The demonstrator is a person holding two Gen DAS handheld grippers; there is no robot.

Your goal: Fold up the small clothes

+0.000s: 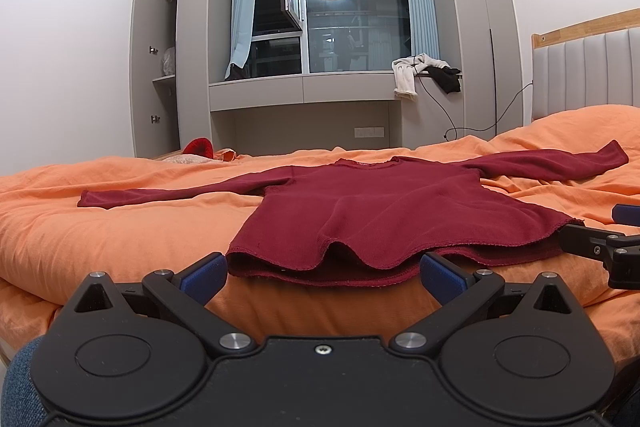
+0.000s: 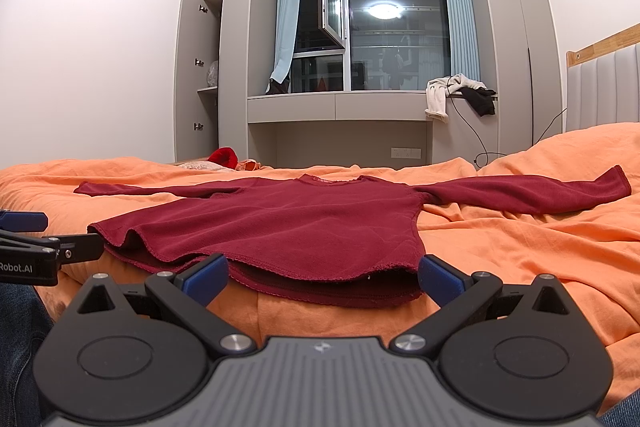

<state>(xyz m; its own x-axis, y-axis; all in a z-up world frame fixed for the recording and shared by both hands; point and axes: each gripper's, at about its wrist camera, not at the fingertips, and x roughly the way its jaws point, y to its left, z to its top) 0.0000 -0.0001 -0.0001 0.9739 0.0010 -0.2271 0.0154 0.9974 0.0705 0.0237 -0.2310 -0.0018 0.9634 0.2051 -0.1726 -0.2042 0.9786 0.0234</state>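
Item: dark red long-sleeved knit top (image 1: 372, 211), child-sized. Location: spread flat, front down or up cannot be told, on a rumpled orange bedsheet (image 1: 120, 227), neckline at the far side, hem at the near side, one sleeve stretched far left and the other far right. Condition: unfolded; near hem wavy, its upper layer lifted clear of the lower in places.

Item: left gripper (image 1: 322, 273), black frame with blue pads. State: released, jaws spread wide, poised just short of the hem's near-left part, not touching cloth.

Item: right gripper (image 2: 322, 273), same make. State: released likewise, jaws spread at the hem's near-right corner, holding nothing.

Surroundings: grey built-in wardrobe (image 1: 168, 67) with one door ajar at far left; window (image 1: 352, 15) with pale blue curtains; loose pale and black garments (image 2: 460, 95) on the sill.

Hazards, as judged: pinching only the raised top layer would separate the two layers and skew the fold; catching the loose sheet with the hem would drag it along; uneven lift between the two sides would leave a crooked crease.
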